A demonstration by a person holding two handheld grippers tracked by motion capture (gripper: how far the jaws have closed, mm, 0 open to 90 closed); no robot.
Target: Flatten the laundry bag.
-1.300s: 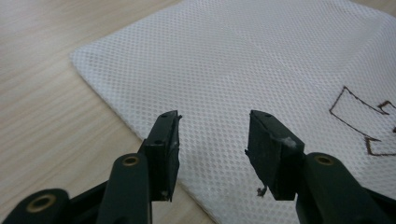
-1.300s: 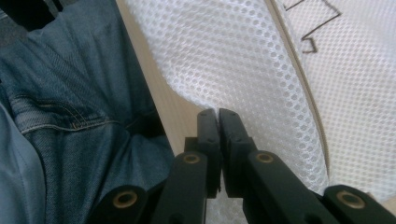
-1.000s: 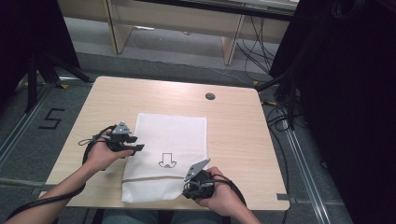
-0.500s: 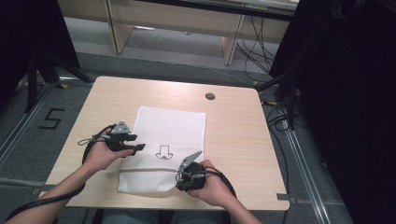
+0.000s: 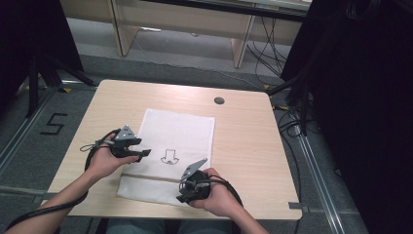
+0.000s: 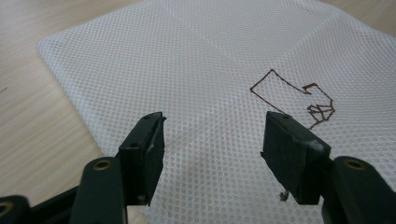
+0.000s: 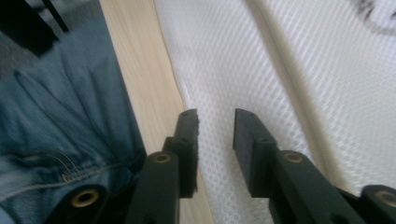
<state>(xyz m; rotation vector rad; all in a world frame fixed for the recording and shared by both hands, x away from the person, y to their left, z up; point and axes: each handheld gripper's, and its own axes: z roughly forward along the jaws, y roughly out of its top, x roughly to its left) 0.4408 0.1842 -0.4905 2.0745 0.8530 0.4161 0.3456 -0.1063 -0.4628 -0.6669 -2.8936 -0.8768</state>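
cloth lay mid-table, near end folded over | left gripper at its left edge, jaws just opened wide, nothing between; right gripper at its near edge, jaws just parted, narrow gap, empty | round grommet beyond the cloth; nothing blocking

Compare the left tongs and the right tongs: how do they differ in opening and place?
The left tongs gape wide over the cloth beside its arrow drawing; the right tongs stand narrower, at the cloth's near edge. Both have just been opening, with nothing gripped.

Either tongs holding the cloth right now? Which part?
Nothing held. Left tongs stand open above the cloth; right tongs, just opened, gape at its near edge.
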